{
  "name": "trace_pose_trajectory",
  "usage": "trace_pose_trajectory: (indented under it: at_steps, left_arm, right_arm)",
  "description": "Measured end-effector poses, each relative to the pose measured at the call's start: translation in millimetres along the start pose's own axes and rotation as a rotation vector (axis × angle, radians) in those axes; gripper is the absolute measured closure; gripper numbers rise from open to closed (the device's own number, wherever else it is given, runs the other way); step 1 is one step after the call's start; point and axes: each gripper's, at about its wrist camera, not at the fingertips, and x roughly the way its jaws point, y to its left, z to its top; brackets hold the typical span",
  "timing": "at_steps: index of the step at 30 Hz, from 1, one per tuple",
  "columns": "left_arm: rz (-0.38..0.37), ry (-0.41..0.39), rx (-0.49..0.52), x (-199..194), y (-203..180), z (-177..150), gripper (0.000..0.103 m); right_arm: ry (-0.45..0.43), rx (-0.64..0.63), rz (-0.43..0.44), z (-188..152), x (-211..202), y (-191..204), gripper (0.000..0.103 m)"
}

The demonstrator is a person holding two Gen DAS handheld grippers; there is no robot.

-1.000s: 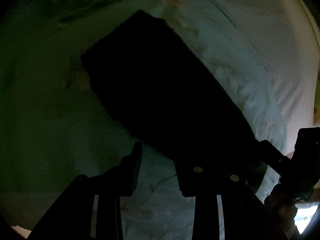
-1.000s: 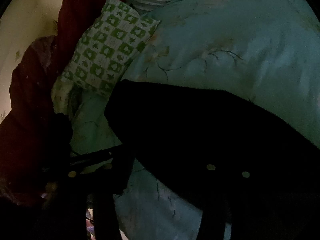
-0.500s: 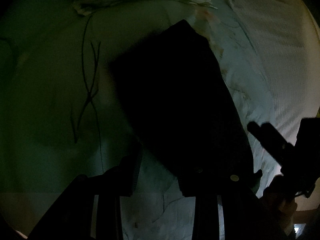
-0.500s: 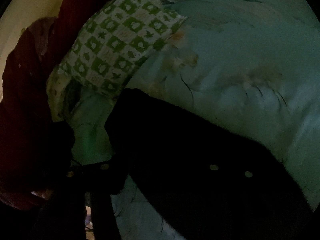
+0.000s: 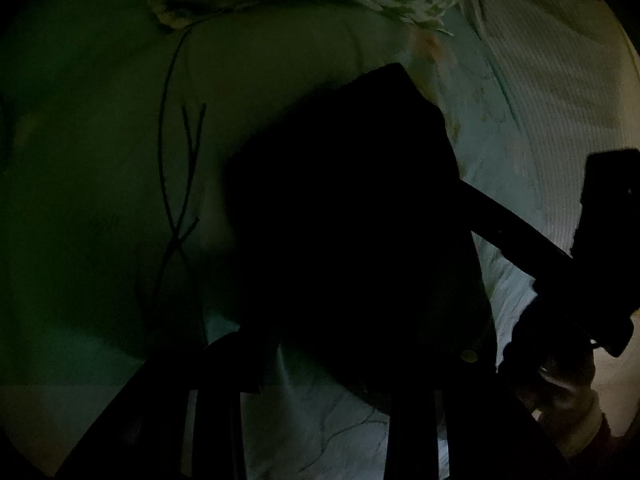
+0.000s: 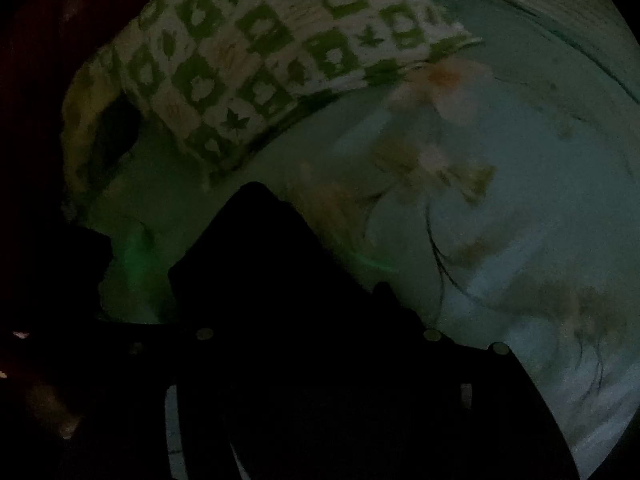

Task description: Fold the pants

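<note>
Dim bedroom: floral bedsheet [image 6: 500, 208], green-checked pillow [image 6: 256, 68], striped bedding [image 5: 532, 92].

Left claw [image 5: 332, 360]: black, flat-sided fingers, one pale round screw head. Right claw [image 6: 316, 332]: black, four pale screw heads. Bare-skinned hand [image 5: 560, 392], light cuff.

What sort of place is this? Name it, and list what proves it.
Most likely a bedroom, with the work done on a bed. A pale blue floral bedsheet covers a soft surface, a green-and-white checked pillow lies at its head, and the black pants are spread on the sheet.
</note>
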Motion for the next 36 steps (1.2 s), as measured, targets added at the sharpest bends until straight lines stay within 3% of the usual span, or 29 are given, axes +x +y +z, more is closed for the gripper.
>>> trace_pose_trajectory:
  at_steps: [5,7,9,13,18,26,36]
  left_arm:
    - [0.011,-0.012,-0.003,1,-1,-5,0.074]
    - [0.032,-0.035,0.024,0,-6,-9,0.081]
    - [0.042,-0.046,0.041,-3,-2,-7,0.084]
    - [0.064,-0.071,0.087,-9,-12,-11,0.091]
    - [0.038,-0.116,0.137,-27,-38,-13,0.092]
    - [-0.018,-0.180,0.283,-58,-103,-32,0.093]
    - [-0.076,-0.175,0.485,-58,-199,-78,0.093]
  right_arm:
    - [0.039,-0.035,0.008,10,20,3,0.047]
    - [0.040,-0.027,0.027,10,22,4,0.063]
    - [0.031,-0.015,0.044,8,20,4,0.072]
    - [0.003,-0.006,0.056,4,10,7,0.080]
    - [-0.083,0.055,0.108,-4,-22,0,0.081]
    - [-0.286,0.130,0.153,-42,-112,-10,0.086]
    - [-0.469,0.265,0.158,-105,-187,-37,0.087]
